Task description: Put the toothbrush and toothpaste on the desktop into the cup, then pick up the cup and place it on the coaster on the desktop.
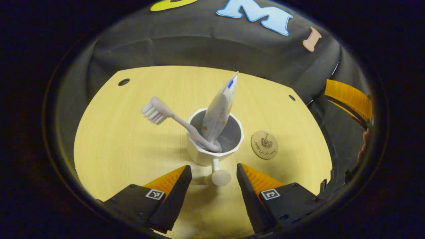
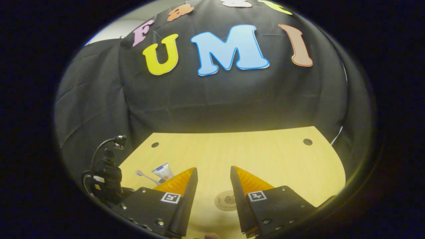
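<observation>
In the left gripper view a white cup [image 1: 229, 141] stands mid-table, its handle [image 1: 217, 174] pointing at me. A lilac toothbrush [image 1: 159, 113] leans out of it to the left, and a toothpaste tube [image 1: 220, 106] stands in it, tilted. The round wooden coaster [image 1: 264, 144] lies bare just right of the cup. My left gripper [image 1: 213, 167] is open, with the handle between its fingertips and no contact visible. My right gripper [image 2: 213, 168] is open and holds nothing, above the coaster [image 2: 224, 200]. The toothbrush [image 2: 143, 175] and toothpaste [image 2: 163, 171] peek out behind its left finger.
The yellow wooden desktop [image 1: 126, 149] has a small hole near each far corner [image 1: 123, 82] [image 1: 292, 97]. The right gripper's orange finger [image 1: 348, 98] shows at the right edge. The left gripper's black body with cables [image 2: 106, 179] shows low on the left in the right gripper view.
</observation>
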